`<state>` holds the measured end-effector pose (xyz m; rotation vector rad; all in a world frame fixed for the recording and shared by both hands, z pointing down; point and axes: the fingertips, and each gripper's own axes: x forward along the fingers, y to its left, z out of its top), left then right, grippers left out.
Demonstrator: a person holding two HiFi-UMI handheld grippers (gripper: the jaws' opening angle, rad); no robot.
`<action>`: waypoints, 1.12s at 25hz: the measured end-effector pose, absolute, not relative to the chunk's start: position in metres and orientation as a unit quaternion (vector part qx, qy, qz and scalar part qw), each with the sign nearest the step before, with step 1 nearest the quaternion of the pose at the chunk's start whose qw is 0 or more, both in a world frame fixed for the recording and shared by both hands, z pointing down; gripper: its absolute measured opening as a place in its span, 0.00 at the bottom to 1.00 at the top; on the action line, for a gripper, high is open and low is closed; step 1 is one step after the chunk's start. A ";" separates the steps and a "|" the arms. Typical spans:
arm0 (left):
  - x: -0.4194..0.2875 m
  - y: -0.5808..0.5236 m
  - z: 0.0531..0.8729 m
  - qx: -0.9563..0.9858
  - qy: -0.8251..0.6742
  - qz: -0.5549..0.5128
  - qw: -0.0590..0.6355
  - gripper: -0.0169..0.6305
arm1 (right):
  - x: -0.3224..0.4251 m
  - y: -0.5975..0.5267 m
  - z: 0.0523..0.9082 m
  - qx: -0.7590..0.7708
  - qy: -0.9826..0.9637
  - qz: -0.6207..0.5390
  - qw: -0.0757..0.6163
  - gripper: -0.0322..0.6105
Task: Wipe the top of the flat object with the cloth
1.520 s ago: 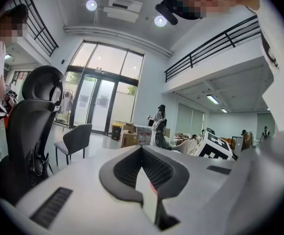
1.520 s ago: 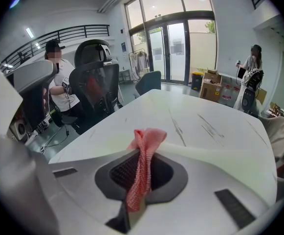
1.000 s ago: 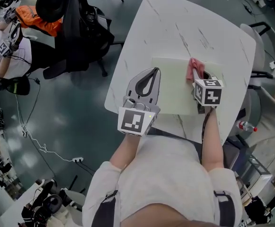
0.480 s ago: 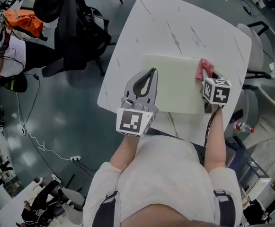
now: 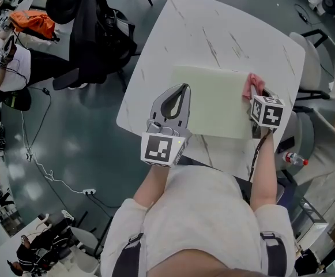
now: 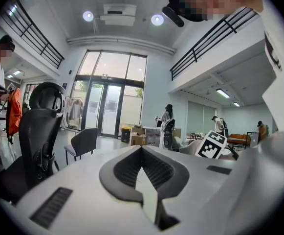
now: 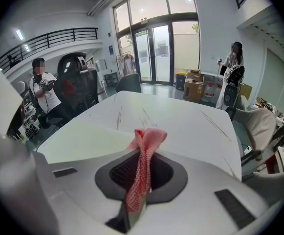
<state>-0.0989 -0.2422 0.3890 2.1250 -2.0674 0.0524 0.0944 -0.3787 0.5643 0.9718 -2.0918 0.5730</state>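
A pale green flat board (image 5: 213, 100) lies on the white marble table (image 5: 213, 27). My right gripper (image 5: 255, 100) is shut on a pink cloth (image 5: 252, 87) at the board's far right edge. In the right gripper view the cloth (image 7: 144, 165) hangs bunched between the jaws of that gripper (image 7: 142, 153), with the board (image 7: 90, 141) to the left. My left gripper (image 5: 181, 91) lies over the board's left edge, jaws shut with nothing seen held. In the left gripper view its jaws (image 6: 142, 153) point out at the room, and the board is hidden.
A black office chair (image 5: 98, 22) stands left of the table. A grey chair (image 5: 323, 68) and a water bottle (image 5: 292, 157) are at the right. A person (image 5: 0, 56) stands far left. A cable and power strip (image 5: 89, 193) lie on the floor.
My right gripper has slid the pink cloth rightward over the board to its right edge. The left gripper has stayed at the board's left edge.
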 end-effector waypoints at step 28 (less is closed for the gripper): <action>-0.083 -0.205 0.381 0.692 -0.718 0.025 0.070 0.05 | 0.102 -0.335 0.565 0.349 -0.829 0.222 0.377 0.10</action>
